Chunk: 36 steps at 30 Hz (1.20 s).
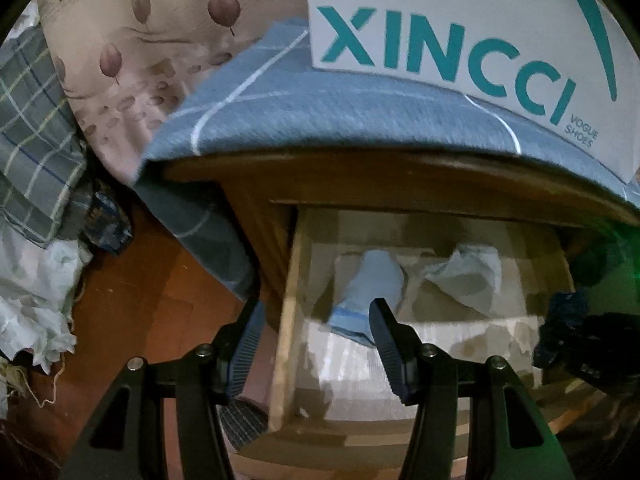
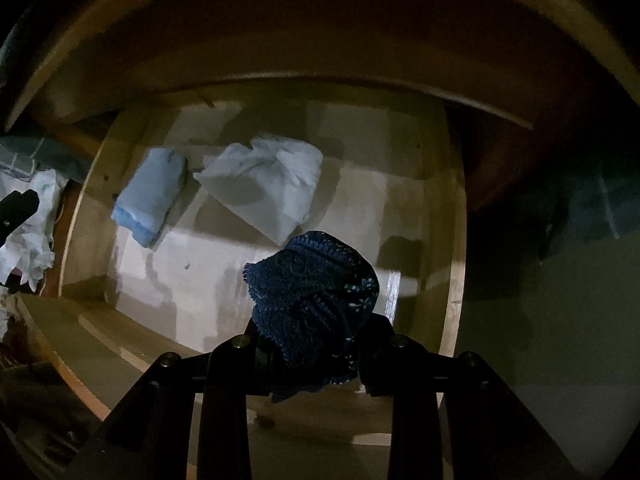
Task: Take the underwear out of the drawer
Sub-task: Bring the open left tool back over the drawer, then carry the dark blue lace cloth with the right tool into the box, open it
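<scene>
Underwear [image 2: 316, 304] clamped in right claw [image 2: 312, 364], above the open drawer [image 2: 452, 240].
Left claw [image 1: 316, 344] gapes empty. Risk: bunched lace hangs loose ahead of the fingers and could snag the drawer's front edge.

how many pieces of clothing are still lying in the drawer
2: a folded light blue piece at the back left and a crumpled white piece beside it. The right gripper holds a dark blue lace one.

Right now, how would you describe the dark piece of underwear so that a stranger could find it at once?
Find the open wooden drawer below the shoe box. Above its front part, the right gripper is shut on the dark blue lace underwear. The two other pieces, a light blue folded one and a white crumpled one, lie on the drawer bottom.
</scene>
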Tool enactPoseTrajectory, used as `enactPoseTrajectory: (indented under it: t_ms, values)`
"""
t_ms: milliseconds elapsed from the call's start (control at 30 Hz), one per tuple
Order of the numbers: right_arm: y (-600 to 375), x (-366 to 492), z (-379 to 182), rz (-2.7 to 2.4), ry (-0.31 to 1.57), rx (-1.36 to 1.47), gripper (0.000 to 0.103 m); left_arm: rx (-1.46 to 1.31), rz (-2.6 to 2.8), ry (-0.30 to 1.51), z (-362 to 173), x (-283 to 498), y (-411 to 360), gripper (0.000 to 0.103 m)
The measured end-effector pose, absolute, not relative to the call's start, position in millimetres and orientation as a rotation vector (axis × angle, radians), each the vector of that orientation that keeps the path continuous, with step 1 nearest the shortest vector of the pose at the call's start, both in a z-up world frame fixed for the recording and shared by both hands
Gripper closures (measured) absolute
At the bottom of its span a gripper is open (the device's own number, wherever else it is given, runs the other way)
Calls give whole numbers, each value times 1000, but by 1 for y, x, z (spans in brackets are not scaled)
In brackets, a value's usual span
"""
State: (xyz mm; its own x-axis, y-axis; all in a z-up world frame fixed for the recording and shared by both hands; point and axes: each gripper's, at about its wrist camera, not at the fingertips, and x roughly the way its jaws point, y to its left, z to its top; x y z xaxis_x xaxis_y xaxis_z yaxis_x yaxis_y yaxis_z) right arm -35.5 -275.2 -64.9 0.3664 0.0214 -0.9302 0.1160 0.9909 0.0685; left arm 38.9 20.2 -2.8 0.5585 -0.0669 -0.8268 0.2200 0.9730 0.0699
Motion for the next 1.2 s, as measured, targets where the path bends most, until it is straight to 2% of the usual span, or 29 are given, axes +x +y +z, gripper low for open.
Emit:
enactPoseTrajectory:
  t_ms: [400, 800, 1200]
  values:
    - [-262, -59, -9, -7, 1088, 211, 75, 162, -194, 946, 5, 36, 30, 47]
    - [-247, -85, 109, 33, 948, 156, 75, 133, -198, 954, 7, 37, 33, 47]
    - [-240, -49, 225, -7, 789, 89, 75, 137, -195, 952, 7, 36, 32, 47]
